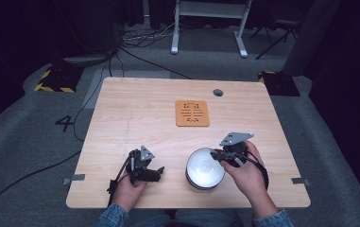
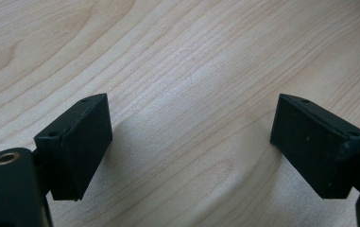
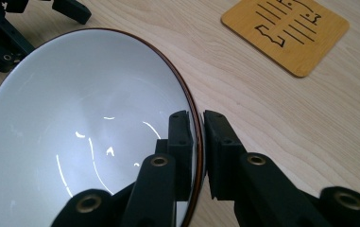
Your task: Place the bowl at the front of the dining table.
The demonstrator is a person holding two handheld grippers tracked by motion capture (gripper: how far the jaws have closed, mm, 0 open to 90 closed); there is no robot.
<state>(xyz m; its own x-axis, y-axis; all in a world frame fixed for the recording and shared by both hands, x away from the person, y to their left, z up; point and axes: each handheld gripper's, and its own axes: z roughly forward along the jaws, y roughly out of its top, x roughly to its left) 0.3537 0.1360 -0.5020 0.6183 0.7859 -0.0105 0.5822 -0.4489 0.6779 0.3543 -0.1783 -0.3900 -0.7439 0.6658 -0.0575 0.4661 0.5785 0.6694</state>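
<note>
While the left gripper [image 1: 155, 173] rests gaping and empty just beside it, the right gripper [image 3: 201, 142] pinches the white bowl's [image 1: 205, 166] near-right rim, orange coaster [image 1: 192, 113] lying straight ahead across the table [image 1: 135, 109].

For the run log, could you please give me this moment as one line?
right tongs: shut on bowl rim | left tongs: open, empty, over table | coaster: beyond bowl

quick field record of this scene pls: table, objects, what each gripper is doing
surface: wooden table
bowl: white bowl, near edge, right of centre
coaster: orange square coaster, mid-table, apart from bowl
right gripper: right gripper shut on the bowl's rim, one jaw inside, one outside
left gripper: left gripper open, nothing between jaws, over bare wood left of bowl
</note>
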